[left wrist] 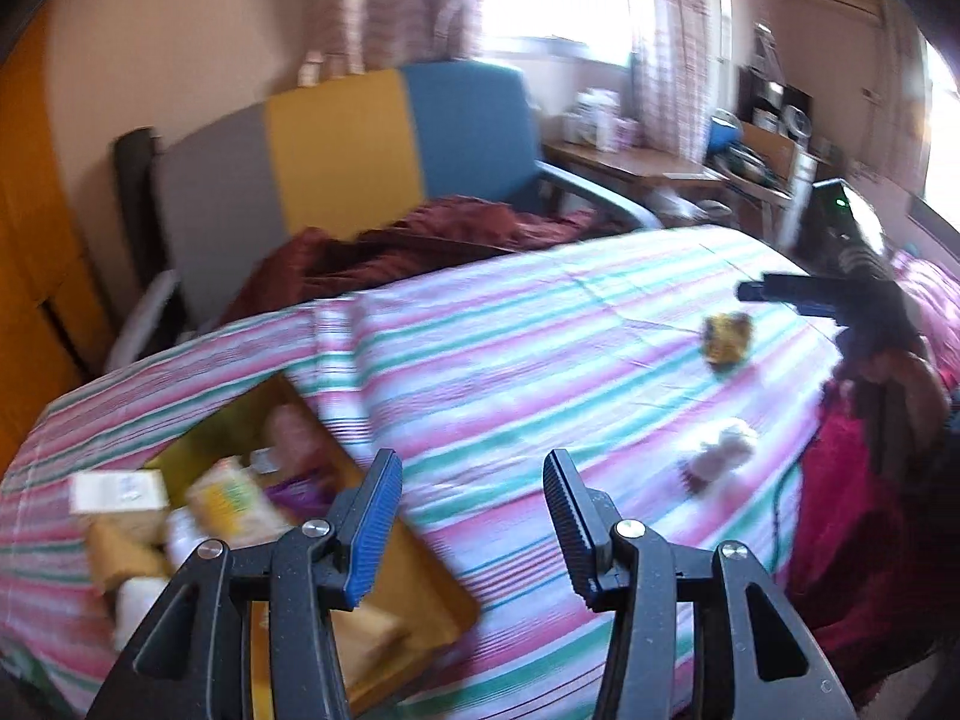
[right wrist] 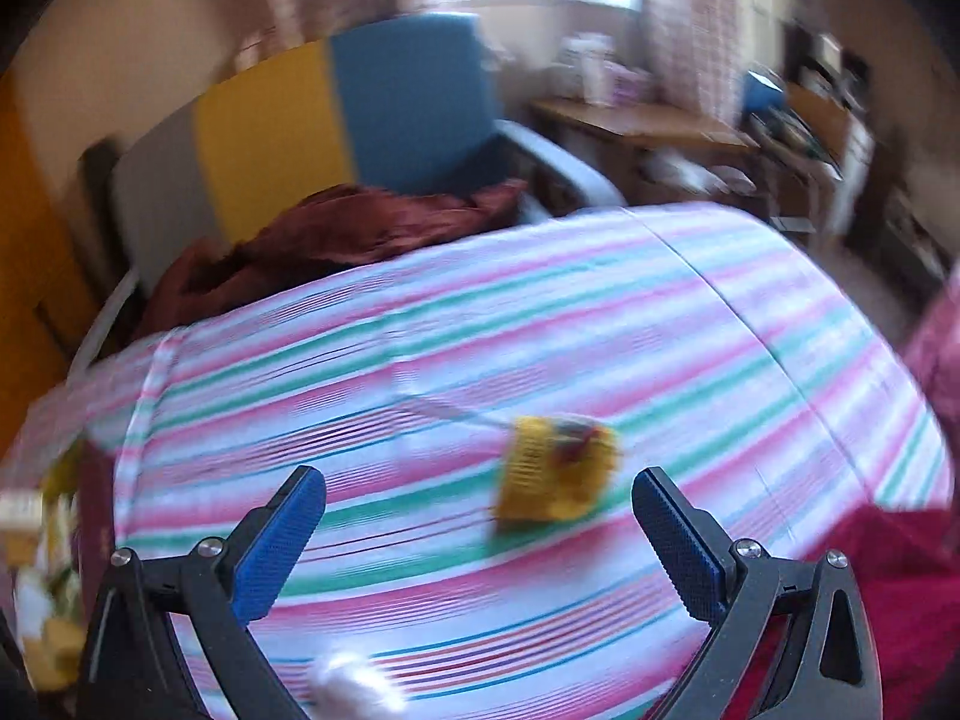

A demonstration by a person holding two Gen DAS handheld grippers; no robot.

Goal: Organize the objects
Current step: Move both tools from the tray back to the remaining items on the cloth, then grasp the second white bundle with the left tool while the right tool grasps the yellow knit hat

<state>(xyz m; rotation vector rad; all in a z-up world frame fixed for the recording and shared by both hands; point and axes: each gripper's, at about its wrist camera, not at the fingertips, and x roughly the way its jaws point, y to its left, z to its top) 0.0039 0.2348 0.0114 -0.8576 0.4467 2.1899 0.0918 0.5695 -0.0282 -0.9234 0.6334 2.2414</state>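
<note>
both views are blurred, so small details are soft. your left gripper (left wrist: pixel 474 486) hangs above a bed covered in a pink, green and white striped sheet (left wrist: pixel 540 360); its blue-padded fingers (left wrist: pixel 375 516) stand apart with nothing between them. below and to the left of it, an open cardboard box (left wrist: pixel 438 594) sits on the sheet, packed with several small packets and boxes that are too smeared to name. further right on the sheet lie a small yellow item (left wrist: pixel 728 339) and, nearer to you, a small white and dark item (left wrist: pixel 723 456), well apart from the box. at the right edge of that view your right gripper (left wrist: pixel 780 291) reaches in over the bed.

from the right wrist, your right gripper (right wrist: pixel 480 516) is spread wide and empty above the stripes. the yellow item (right wrist: pixel 555 471) lies on the sheet just beyond the space between the fingers, closer to the right one, not touched. a white blur (right wrist: pixel 354 690) sits at the bottom edge. behind the bed stand a chair with grey, yellow and blue panels (right wrist: pixel 336 120) and a rumpled dark red cloth (right wrist: pixel 336 234).
</note>
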